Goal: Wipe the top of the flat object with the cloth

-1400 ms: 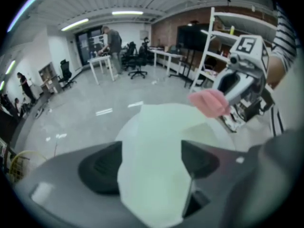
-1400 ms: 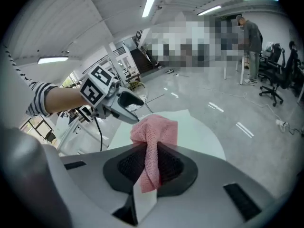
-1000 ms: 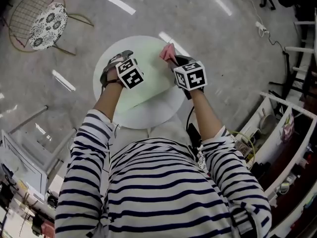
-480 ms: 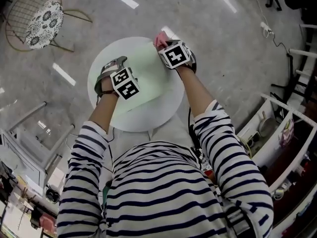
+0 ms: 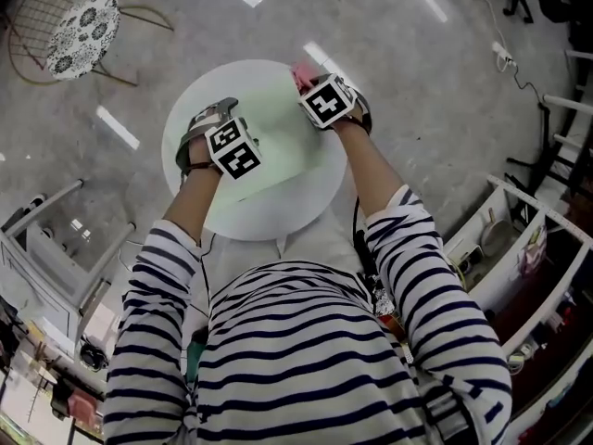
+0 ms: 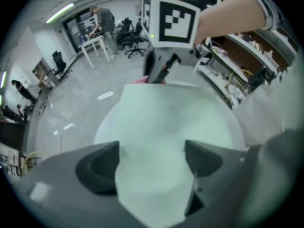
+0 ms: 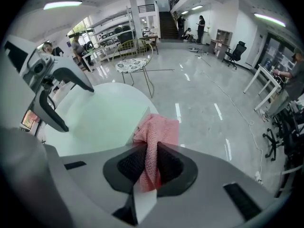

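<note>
Right gripper (image 7: 148, 161) moved farther across, cloth (image 7: 159, 132) pinched between its fingers (image 7: 127, 165).

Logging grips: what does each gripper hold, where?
Right gripper clamps the pink cloth by a bunched fold; left gripper, jaws apart over the green sheet, holds nothing.

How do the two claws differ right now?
The right claw is shut on a pink cloth; the left claw stands open over the pale green sheet. The right claw is at the sheet's far edge, the left claw at its left side. Both are over the round white table.
</note>
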{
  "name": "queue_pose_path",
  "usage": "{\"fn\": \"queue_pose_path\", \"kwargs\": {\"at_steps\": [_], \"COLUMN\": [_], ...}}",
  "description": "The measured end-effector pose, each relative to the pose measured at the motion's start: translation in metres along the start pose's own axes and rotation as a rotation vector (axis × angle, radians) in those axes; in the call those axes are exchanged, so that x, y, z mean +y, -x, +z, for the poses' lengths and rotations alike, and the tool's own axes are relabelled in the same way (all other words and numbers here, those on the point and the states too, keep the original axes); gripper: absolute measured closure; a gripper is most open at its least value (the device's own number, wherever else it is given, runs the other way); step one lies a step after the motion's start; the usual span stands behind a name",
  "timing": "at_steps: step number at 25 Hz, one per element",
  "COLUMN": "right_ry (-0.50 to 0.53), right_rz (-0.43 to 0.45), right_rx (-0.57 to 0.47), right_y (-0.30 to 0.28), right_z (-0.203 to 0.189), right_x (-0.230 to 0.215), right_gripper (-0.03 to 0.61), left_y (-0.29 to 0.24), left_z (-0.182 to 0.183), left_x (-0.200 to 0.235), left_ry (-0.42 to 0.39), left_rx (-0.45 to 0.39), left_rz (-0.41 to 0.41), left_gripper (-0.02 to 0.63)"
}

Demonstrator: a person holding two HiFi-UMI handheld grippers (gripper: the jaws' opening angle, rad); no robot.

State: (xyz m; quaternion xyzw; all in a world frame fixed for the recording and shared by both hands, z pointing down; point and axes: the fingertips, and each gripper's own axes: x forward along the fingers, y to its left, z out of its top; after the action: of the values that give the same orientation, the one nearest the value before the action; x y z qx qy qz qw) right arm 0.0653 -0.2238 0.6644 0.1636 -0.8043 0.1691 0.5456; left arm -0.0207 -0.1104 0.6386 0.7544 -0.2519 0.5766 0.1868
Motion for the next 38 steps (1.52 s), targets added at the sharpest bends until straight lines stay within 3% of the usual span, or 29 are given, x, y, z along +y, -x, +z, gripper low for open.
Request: {"fn": "queue_pose_path", "kwargs": {"at_steps": [6,16,25,30,35,38], "right_ry": [0.073,0.025,-0.140,-0.322,-0.499,-0.537], "right_rz": [0.014,0.042,0.014,-0.019,-0.013,-0.019], "right_rx": [0.024,0.077,0.083,0.066,0.001,-0.019], "right_y": [0.012,0.034,0.059,0.066,0.068,0.060], "right_z": [-0.025,-0.093,-0.145,-0.171,-0.171,-0.164], "right_x": [0.017,0.056,0.084,0.102,0.126,0.128], "right_gripper": [0.532,0.532,0.532,0.532,0.531,0.532], "left_y": [-0.001,-0.001,-0.002,-0.002,-0.001,0.000], "left_z": [-0.001,-0.001,-0.001,0.000,0.001,0.002], "left_x": [0.001,0.001,0.003,0.003,-0.001,-0.002], "left_ry": [-0.004,-0.037,-0.056,-0.084,-0.110,-0.116], "left_rx": [-0.002,0.011,0.028,0.035,0.035,0.027], "left_rz": [0.001,0.011,0.026,0.033,0.039,0.037], "left_gripper": [0.181,0.181,0.183,0.183,0.184,0.184]}}
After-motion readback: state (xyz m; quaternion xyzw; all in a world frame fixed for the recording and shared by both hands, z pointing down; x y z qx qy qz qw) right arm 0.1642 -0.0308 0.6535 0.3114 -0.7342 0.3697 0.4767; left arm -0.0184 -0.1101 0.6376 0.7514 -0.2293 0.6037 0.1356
